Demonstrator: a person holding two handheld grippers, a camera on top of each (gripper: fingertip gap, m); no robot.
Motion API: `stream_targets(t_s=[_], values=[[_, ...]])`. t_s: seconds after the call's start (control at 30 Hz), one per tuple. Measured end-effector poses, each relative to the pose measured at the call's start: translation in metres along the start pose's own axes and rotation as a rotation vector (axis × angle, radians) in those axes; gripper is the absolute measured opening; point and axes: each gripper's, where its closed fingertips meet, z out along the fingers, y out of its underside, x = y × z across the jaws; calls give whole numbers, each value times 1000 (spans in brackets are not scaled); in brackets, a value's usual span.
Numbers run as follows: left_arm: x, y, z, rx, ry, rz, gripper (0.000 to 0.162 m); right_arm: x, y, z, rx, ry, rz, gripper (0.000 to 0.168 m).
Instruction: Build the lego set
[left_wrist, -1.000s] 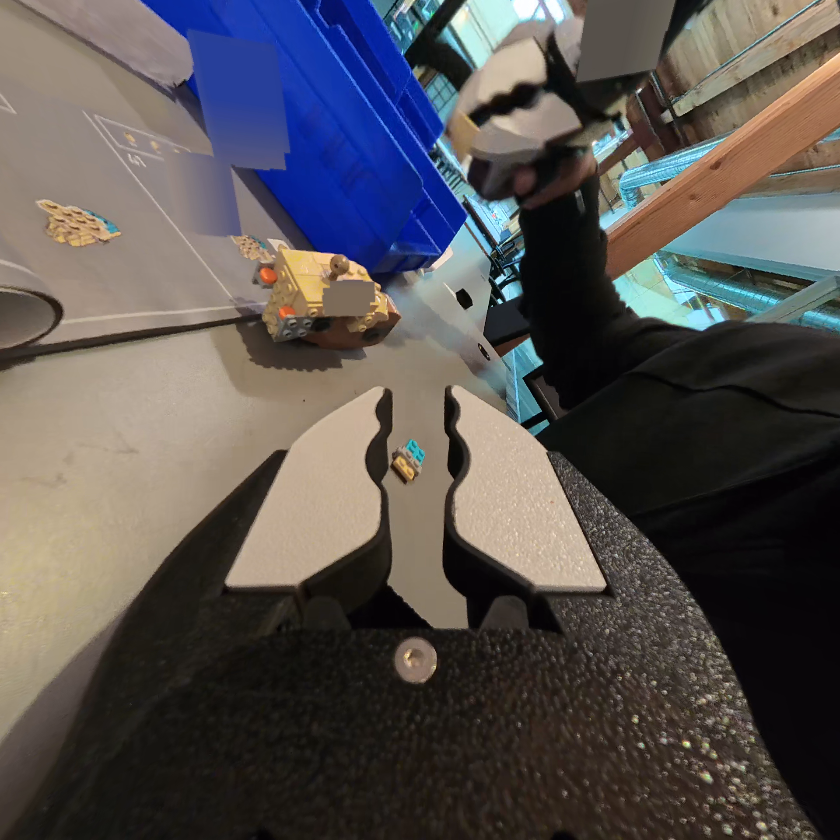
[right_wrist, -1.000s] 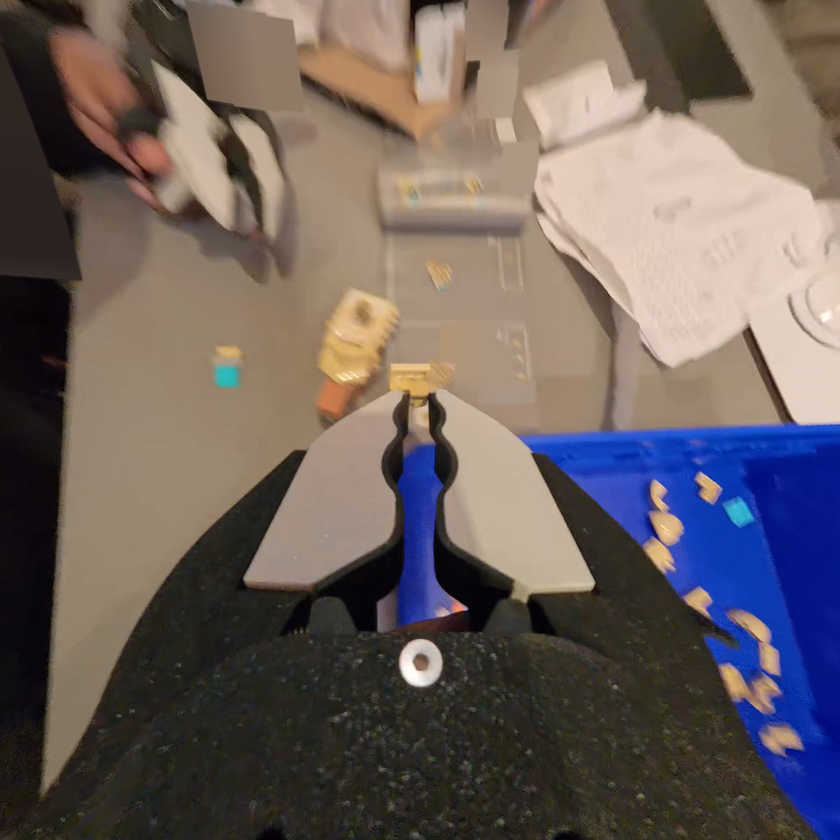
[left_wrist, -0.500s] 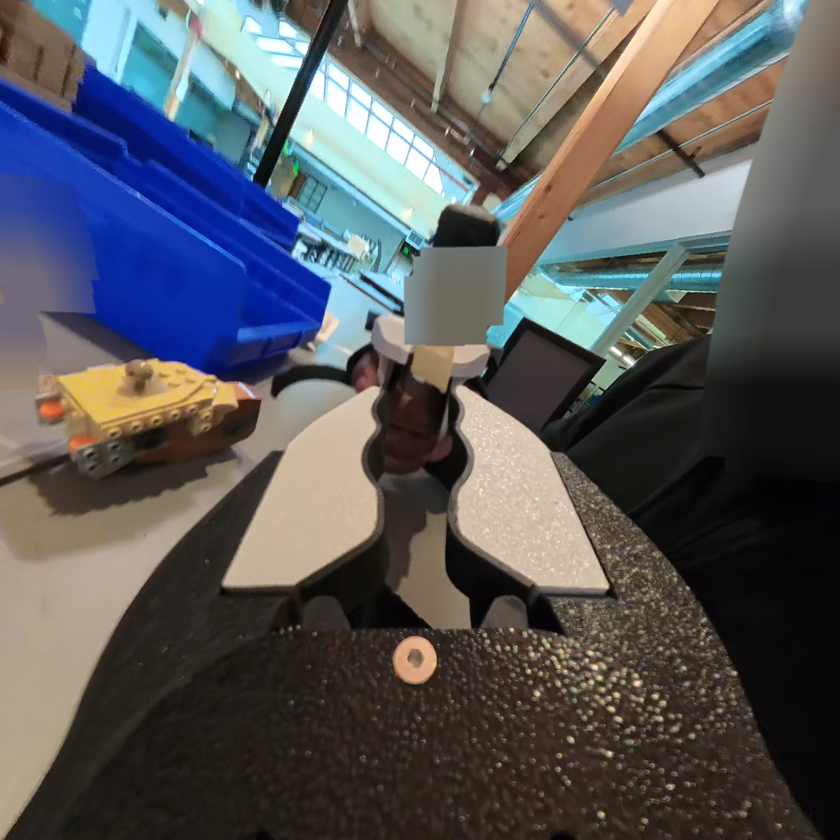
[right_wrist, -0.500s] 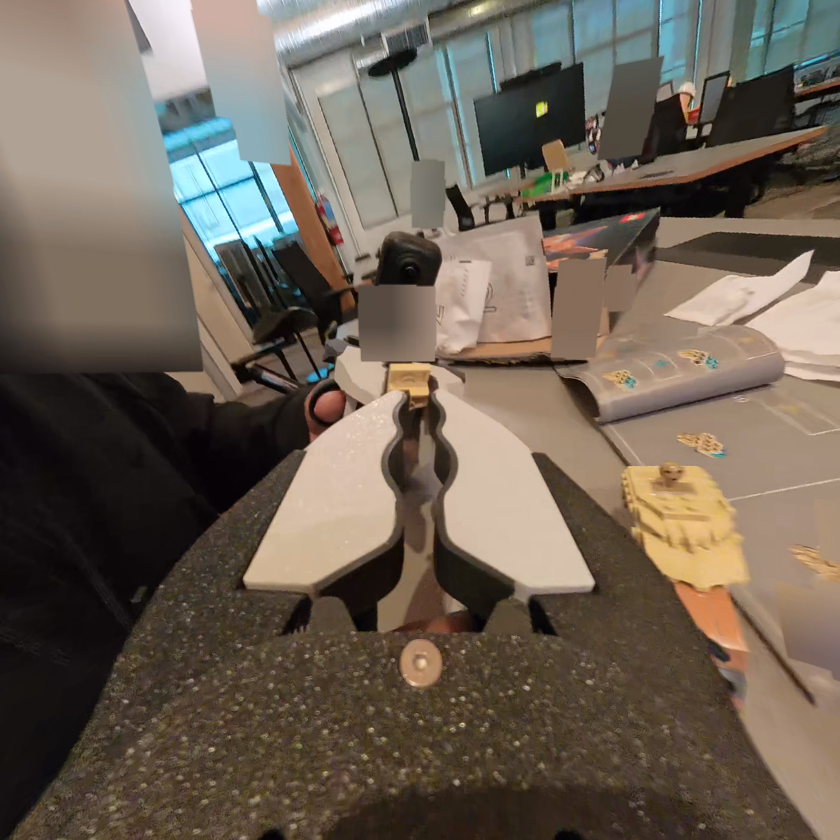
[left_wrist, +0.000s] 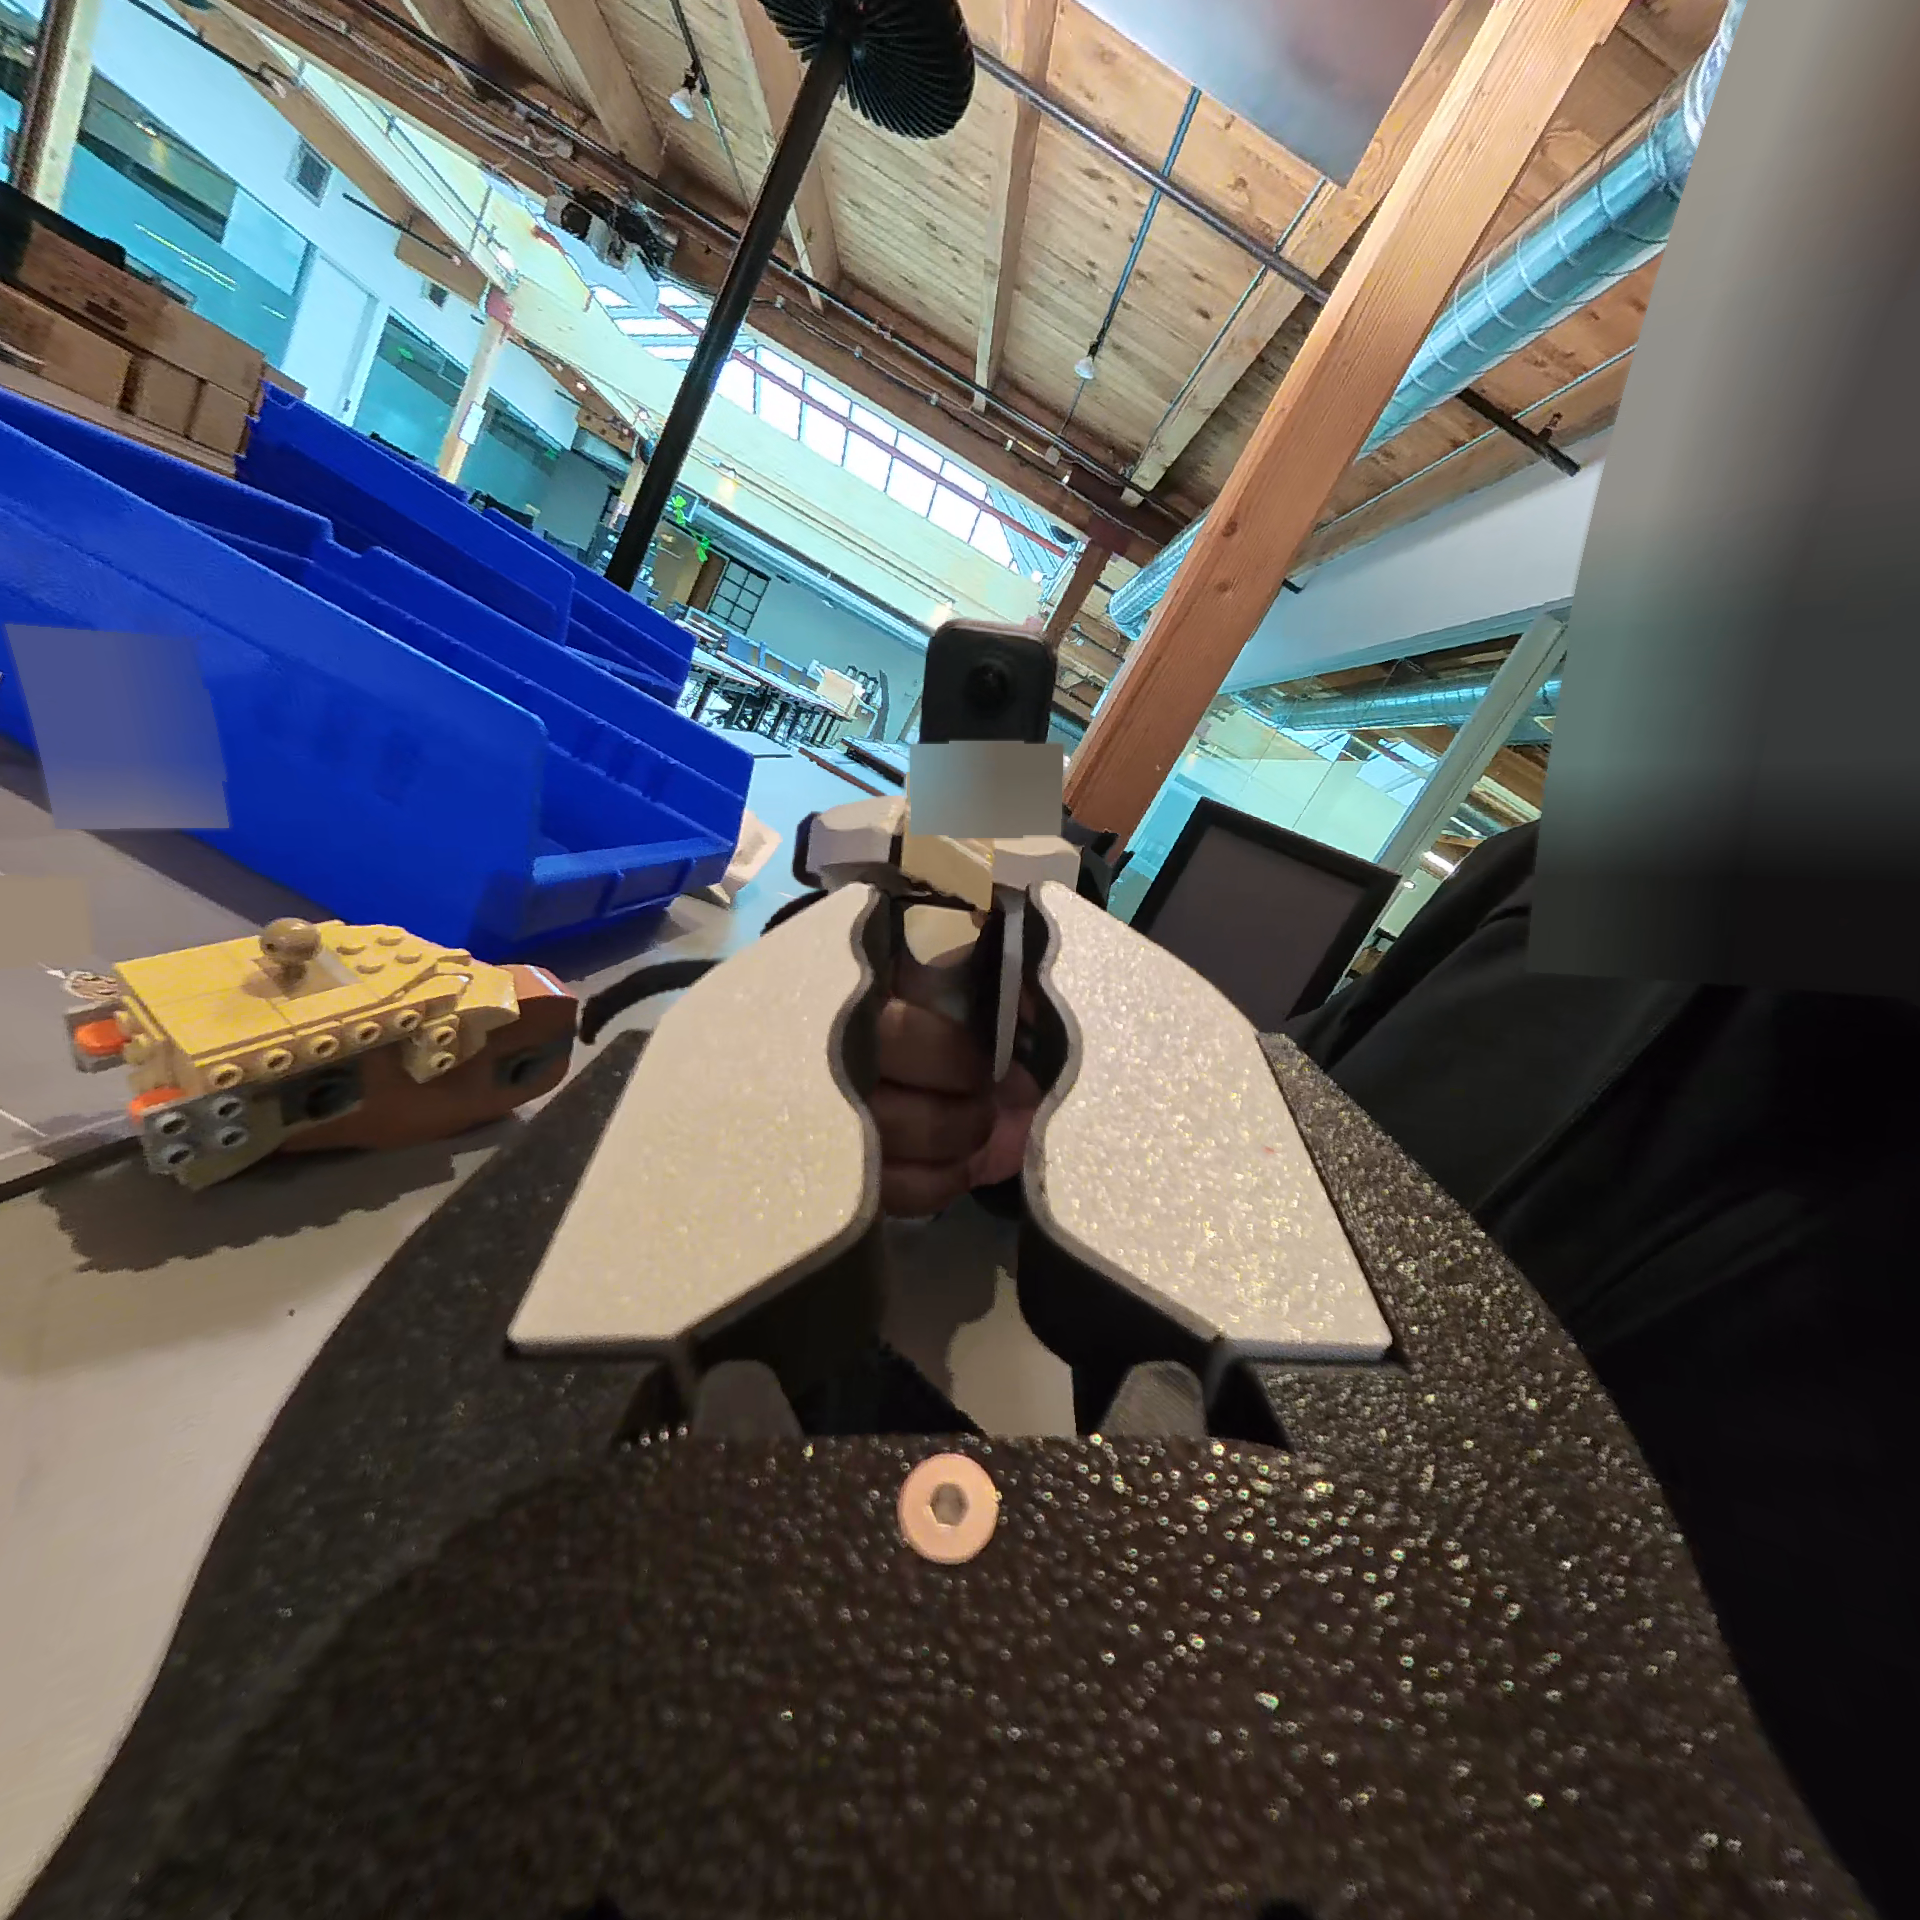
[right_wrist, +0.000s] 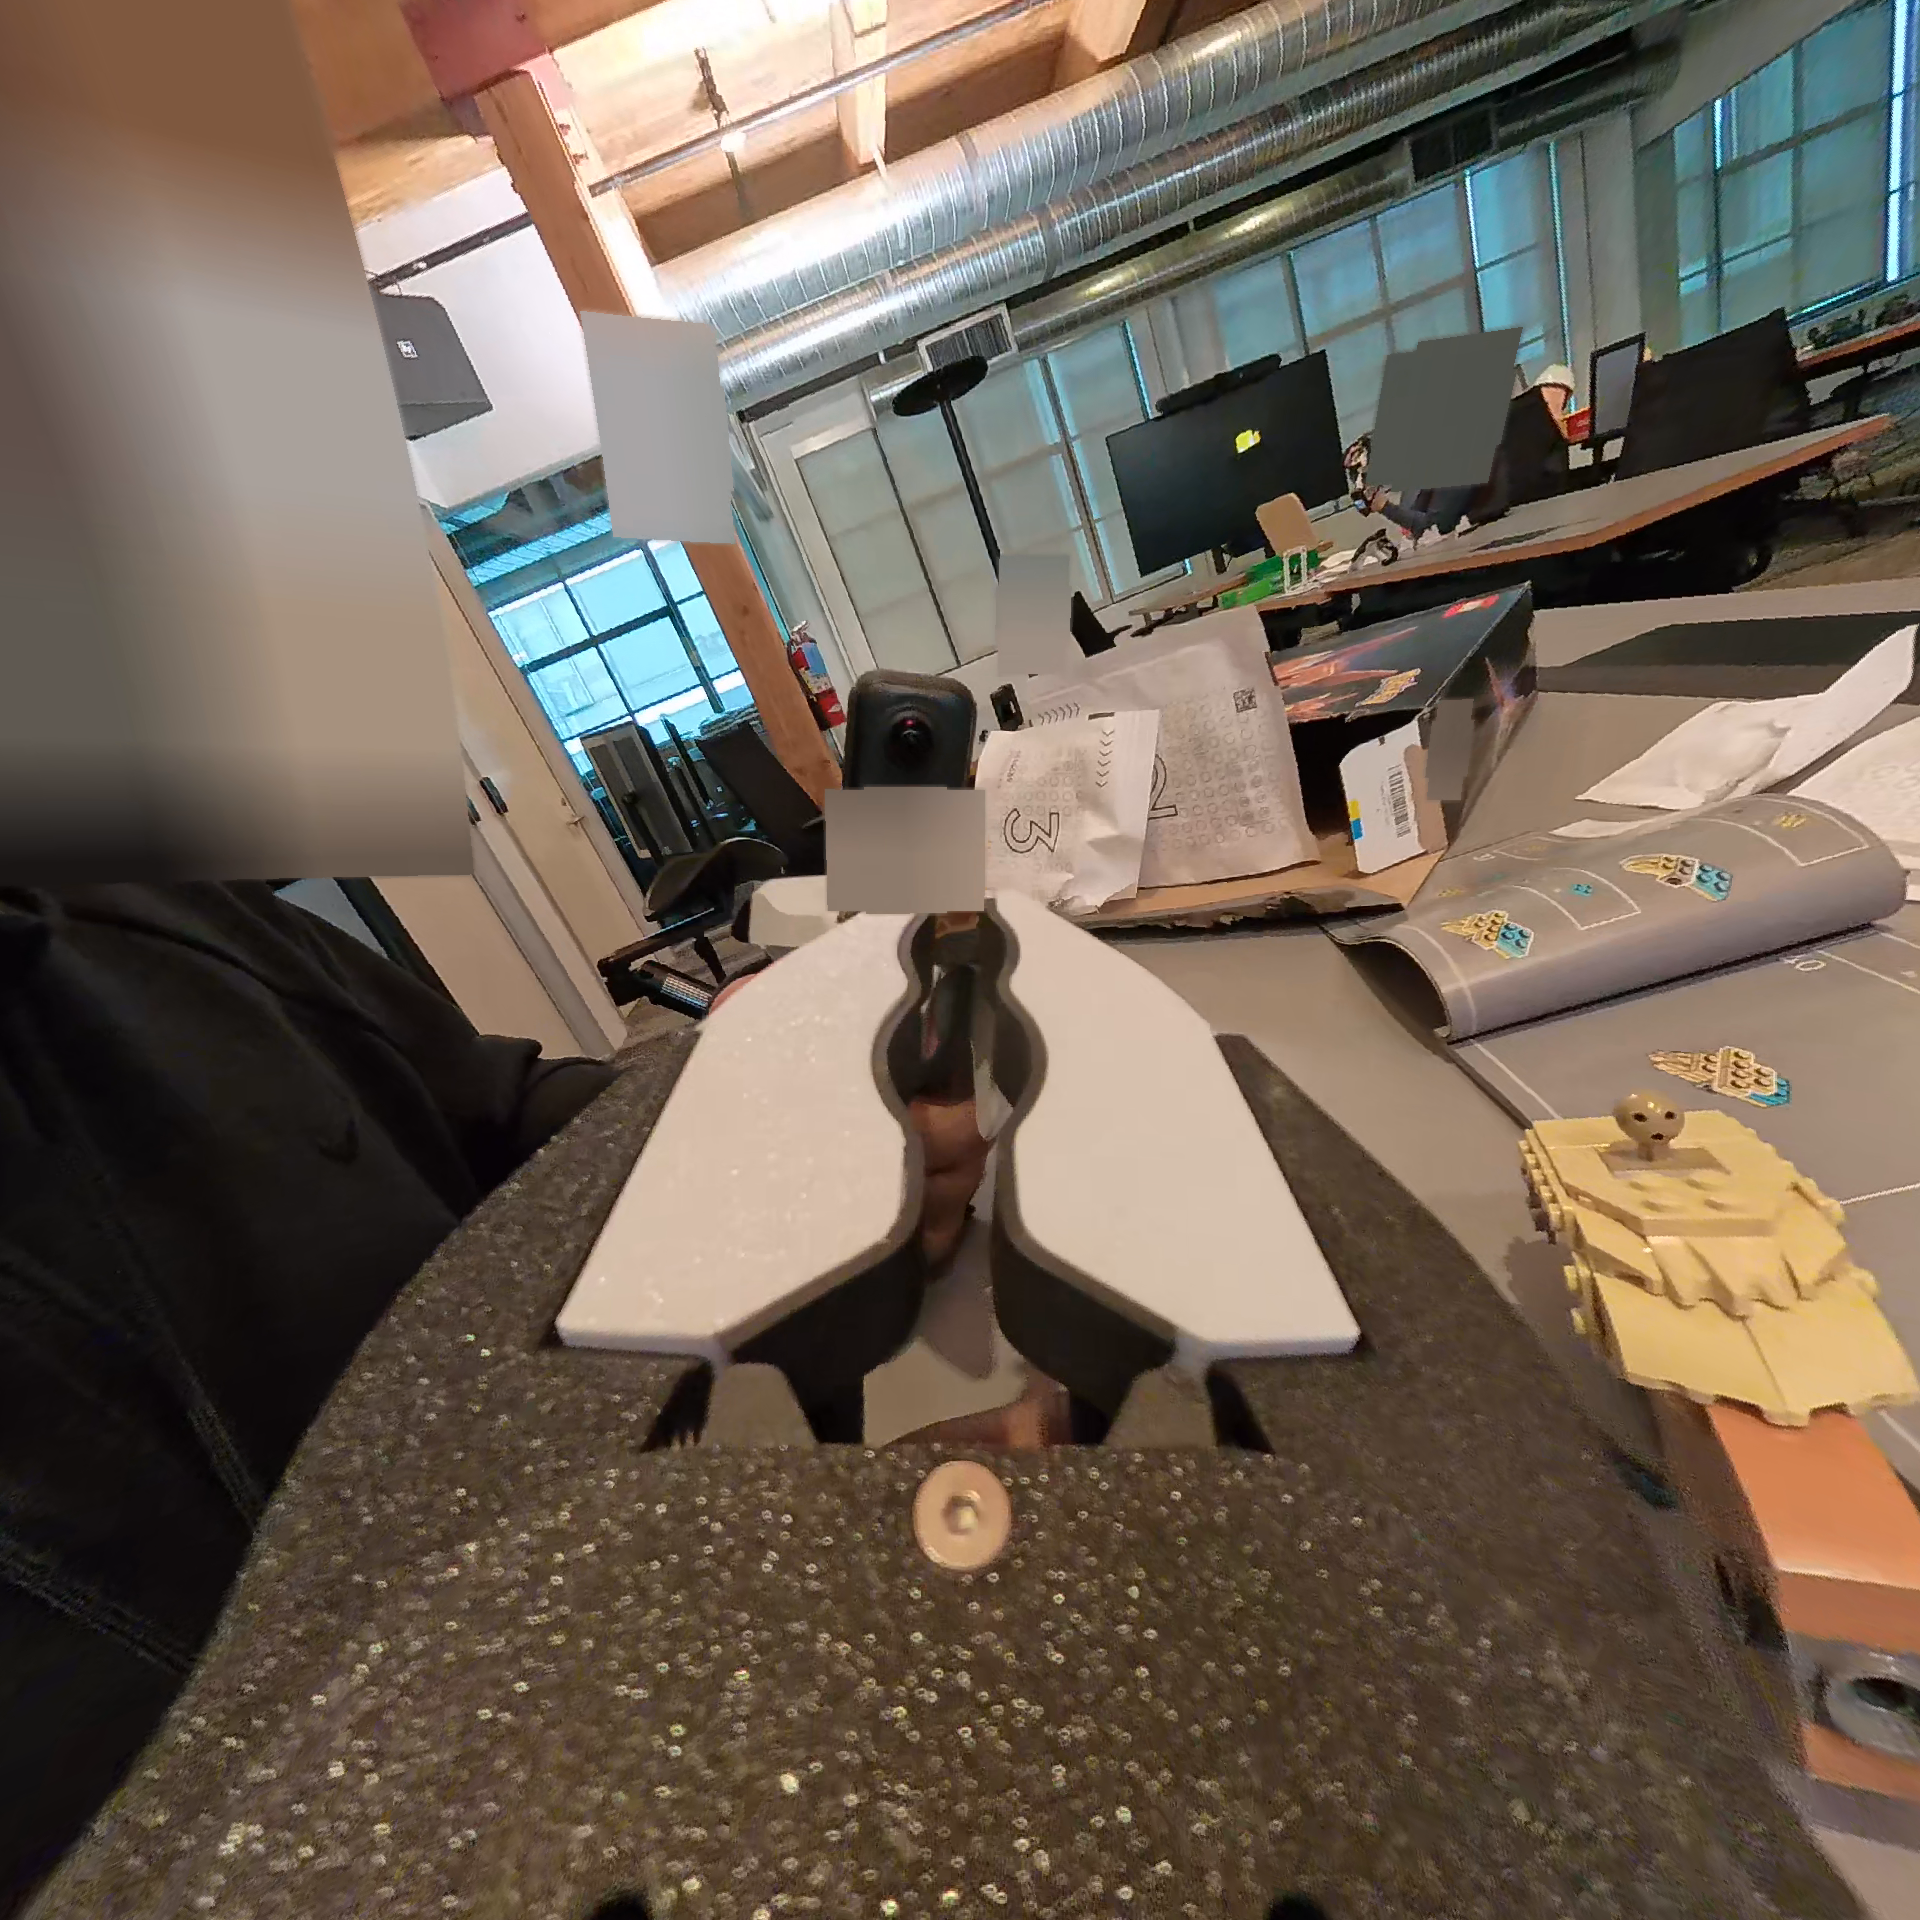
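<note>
Grippers face each other tip to tip above the worktop (left_wrist: 156, 1351). Right gripper (left_wrist: 940, 883) fingers clamp a tan brick (left_wrist: 945, 868); left gripper (left_wrist: 948, 914) fingers released around it. Handover or regrip step. Half-built model (left_wrist: 301, 1039) sits nearby; next, press the brick on.

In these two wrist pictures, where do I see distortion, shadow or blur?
Left wrist view: wide-angle bending of the wooden beam; the tan and brown lego model is sharp and casts a dark shadow on the grey table. Right wrist view: the same model is stretched and soft near the right edge; flat blurred patches are overlays.
</note>
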Motion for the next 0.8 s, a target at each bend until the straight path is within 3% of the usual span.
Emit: stream_targets(t_s=[0.23, 0.4, 0.53, 0.63, 0.8], values=[[-6, 0, -1, -3, -26, -12, 23, 2, -2, -6, 3, 4, -10, 7], [-11, -4, -4, 8, -44, -15, 23, 6, -20, -25, 95, -40, 75, 7], [-14, -6, -5, 11, -52, -18, 23, 13, -26, -42, 49, 24, 2, 8], [-16, -6, -9, -3, -68, -3, 23, 36, -45, -75, -124, 194, -165, 8], [-27, -9, -15, -33, -107, 20, 23, 134, -73, -178, -757, 668, -323, 8]])
